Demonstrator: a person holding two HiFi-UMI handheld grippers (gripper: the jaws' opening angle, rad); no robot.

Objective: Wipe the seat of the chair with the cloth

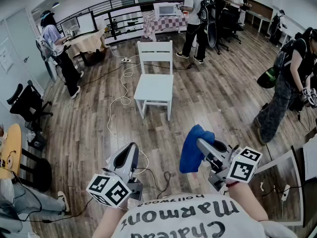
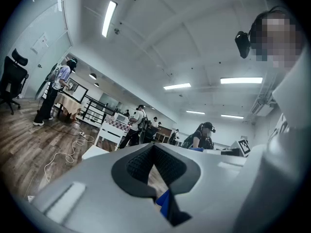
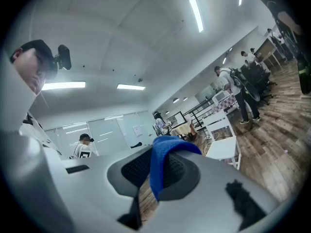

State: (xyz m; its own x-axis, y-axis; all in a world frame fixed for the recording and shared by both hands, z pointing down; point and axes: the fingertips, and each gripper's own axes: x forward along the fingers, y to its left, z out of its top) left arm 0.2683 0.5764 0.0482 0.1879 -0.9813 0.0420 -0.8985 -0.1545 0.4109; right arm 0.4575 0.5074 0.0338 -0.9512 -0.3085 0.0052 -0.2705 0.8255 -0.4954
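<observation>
A white wooden chair [image 1: 155, 87] stands on the wood floor a few steps ahead, with nothing on its seat. It also shows small in the left gripper view as the chair [image 2: 109, 136] and in the right gripper view as the chair [image 3: 223, 142]. My right gripper [image 1: 200, 144] is held low at the right, shut on a blue cloth [image 1: 194, 148] that hangs down from its jaws. In the right gripper view the cloth [image 3: 163, 161] drapes over the right gripper [image 3: 155, 154]. My left gripper [image 1: 130, 153] is at the lower left, shut and holding nothing, as the left gripper [image 2: 154, 152] also shows.
A white cable [image 1: 124, 90] snakes across the floor left of the chair. Several people stand around the room, one close at the right [image 1: 290, 83]. A black office chair [image 1: 27, 105] is at the left, and a checkered table [image 1: 161, 21] stands behind the chair.
</observation>
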